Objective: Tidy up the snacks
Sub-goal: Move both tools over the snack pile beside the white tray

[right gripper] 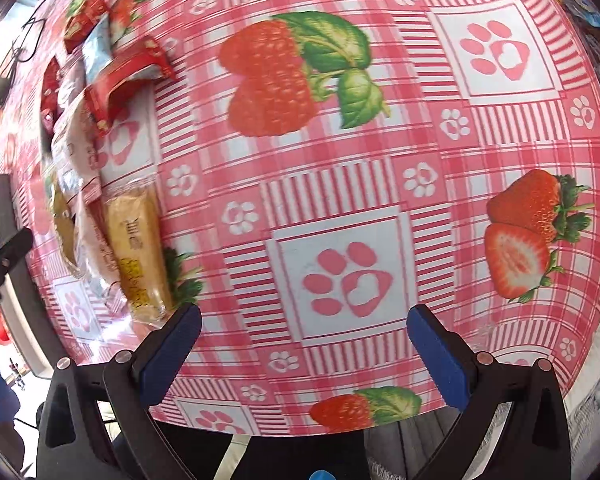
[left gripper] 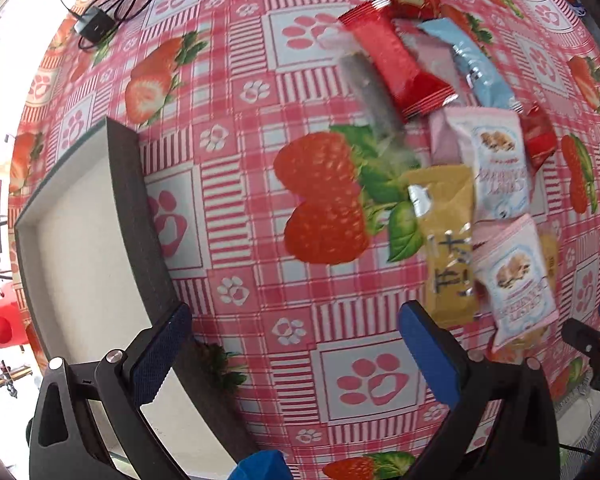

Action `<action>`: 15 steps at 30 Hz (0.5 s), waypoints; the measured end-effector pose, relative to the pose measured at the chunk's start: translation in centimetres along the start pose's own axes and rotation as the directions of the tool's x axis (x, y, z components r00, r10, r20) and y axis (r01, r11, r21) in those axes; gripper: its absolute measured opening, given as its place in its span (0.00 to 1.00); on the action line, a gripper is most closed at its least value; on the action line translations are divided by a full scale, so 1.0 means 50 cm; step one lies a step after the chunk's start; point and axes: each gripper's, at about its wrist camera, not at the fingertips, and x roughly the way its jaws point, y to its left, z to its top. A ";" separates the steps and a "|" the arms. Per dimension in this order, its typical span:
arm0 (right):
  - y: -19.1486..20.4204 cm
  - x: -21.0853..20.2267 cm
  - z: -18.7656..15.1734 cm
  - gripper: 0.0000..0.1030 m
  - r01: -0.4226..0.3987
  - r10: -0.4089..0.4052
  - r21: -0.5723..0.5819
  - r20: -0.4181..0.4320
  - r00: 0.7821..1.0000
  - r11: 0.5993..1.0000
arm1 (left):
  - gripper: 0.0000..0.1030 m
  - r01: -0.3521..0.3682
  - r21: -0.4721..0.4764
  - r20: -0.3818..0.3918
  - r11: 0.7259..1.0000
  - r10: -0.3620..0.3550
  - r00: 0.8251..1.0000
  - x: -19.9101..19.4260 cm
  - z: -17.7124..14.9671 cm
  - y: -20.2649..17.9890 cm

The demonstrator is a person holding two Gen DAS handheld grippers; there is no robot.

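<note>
A pile of wrapped snacks lies on the strawberry tablecloth at the right of the left wrist view: a red packet (left gripper: 400,64), a light blue packet (left gripper: 476,64), a yellow packet (left gripper: 446,240) and two pink-and-white cookie packets (left gripper: 500,168). An empty dark tray with a white floor (left gripper: 84,248) sits at the left. My left gripper (left gripper: 296,328) is open and empty between the tray and the pile. My right gripper (right gripper: 304,328) is open and empty over bare cloth; the pile, with a yellow packet (right gripper: 140,256), lies to its left.
A black charger with a coiled cable (left gripper: 96,24) lies at the far left of the table. A red object (left gripper: 2,328) sits beyond the tray. The table's near edge (right gripper: 300,432) shows under the right gripper. More packets (right gripper: 580,4) lie at the far right.
</note>
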 end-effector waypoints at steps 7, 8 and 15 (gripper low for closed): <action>0.069 -0.020 0.030 1.00 0.075 -0.075 0.003 0.061 0.995 0.997 | 1.00 0.023 0.031 0.006 0.999 -0.023 1.000 0.020 -0.026 0.043; 0.066 -0.027 0.037 1.00 0.073 -0.075 0.024 0.072 0.995 0.997 | 1.00 0.048 0.026 0.017 0.999 -0.048 0.999 0.009 -0.022 0.042; 0.088 -0.043 0.091 1.00 0.065 -0.068 0.047 0.073 0.995 0.997 | 1.00 0.116 0.087 0.047 0.989 -0.120 0.992 -0.036 0.052 -0.058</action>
